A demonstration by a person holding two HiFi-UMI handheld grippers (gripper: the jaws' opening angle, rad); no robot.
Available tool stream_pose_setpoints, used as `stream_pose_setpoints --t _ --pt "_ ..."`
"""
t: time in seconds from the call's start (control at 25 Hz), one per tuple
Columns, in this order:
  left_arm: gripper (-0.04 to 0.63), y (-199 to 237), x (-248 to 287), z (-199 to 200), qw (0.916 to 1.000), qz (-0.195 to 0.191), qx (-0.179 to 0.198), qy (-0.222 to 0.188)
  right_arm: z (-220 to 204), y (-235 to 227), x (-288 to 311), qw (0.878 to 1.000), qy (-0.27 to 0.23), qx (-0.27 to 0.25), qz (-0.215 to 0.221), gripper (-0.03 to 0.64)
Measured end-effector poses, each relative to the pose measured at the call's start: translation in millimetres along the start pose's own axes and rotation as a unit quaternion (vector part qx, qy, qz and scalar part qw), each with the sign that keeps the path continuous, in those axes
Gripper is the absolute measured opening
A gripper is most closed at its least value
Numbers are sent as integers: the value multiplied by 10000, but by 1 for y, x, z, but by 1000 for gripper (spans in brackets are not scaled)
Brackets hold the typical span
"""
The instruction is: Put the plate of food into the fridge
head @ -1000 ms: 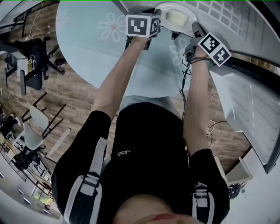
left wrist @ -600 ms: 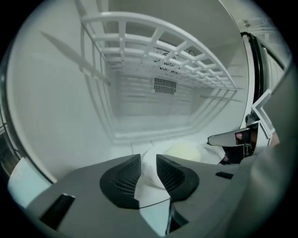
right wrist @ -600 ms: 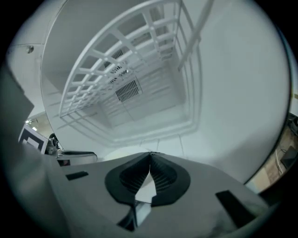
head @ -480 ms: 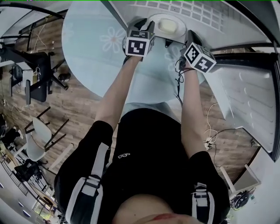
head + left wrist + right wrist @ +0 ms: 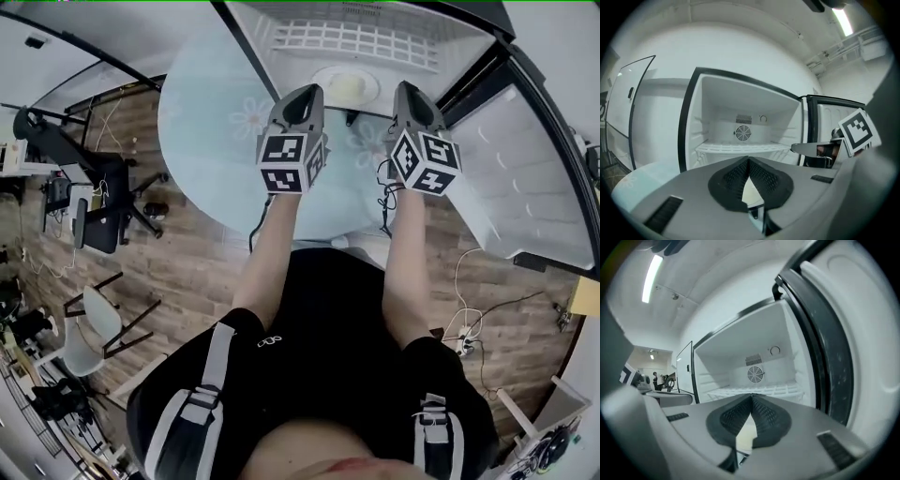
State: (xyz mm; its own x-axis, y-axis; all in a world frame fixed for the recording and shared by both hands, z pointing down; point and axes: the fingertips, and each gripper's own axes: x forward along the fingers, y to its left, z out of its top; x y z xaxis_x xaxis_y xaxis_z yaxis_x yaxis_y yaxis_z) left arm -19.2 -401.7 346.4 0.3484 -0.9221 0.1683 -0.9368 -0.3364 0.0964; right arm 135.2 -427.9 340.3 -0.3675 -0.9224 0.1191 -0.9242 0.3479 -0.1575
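A white plate of pale food (image 5: 347, 87) lies in the open fridge (image 5: 375, 23), below its white wire shelf (image 5: 356, 42). My left gripper (image 5: 302, 94) is held up just left of the plate and apart from it. Its jaws are closing, and the dark pads meet with nothing between them. My right gripper (image 5: 405, 92) is held up just right of the plate, also shut and empty. In the left gripper view the left gripper (image 5: 748, 160) faces the fridge cavity (image 5: 745, 108). The right gripper (image 5: 751, 397) faces the same cavity. The plate itself is hidden in both gripper views.
The fridge door (image 5: 525, 187) stands open at the right, close to my right arm. A round glass table (image 5: 206, 122) with flower prints lies at the left, in front of the fridge. Chairs (image 5: 94, 300) stand on the wooden floor at the far left.
Both grippers were at the plate's two sides. They have come away from it and up toward the head camera, and the plate stays in the fridge.
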Motion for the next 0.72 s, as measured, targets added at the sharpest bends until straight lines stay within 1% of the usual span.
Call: stream_pose_setpoints --t 0.08,0.16,0.28,0.4,0.48,0.6,0.72 --pt "5 -17 -15 12 9997 -150 122 -166 18 9 -15 9995 -181 -196 155 5" --pt "3 -31 -27 24 9988 -277 190 -352 35 24 -30 9976 -411 -369 426 3" --pt "3 -48 -44 40 9968 -352 325 -643 51 47 -51 9924 -672 -650 804 3" --pt "3 -60 -58 46 9945 -446 277 -902 49 61 -62 9897 -578 -777 1058 2" --pt "3 -61 -63 46 9941 -452 251 -958 40 69 -63 9884 -409 -829 1206 2" --pt "3 -56 -64 43 9946 -347 293 -934 30 71 -62 9891 -297 -818 1186 2" --pt "3 -53 -67 41 9951 -257 306 -907 30 71 -66 9891 -327 -843 1162 2"
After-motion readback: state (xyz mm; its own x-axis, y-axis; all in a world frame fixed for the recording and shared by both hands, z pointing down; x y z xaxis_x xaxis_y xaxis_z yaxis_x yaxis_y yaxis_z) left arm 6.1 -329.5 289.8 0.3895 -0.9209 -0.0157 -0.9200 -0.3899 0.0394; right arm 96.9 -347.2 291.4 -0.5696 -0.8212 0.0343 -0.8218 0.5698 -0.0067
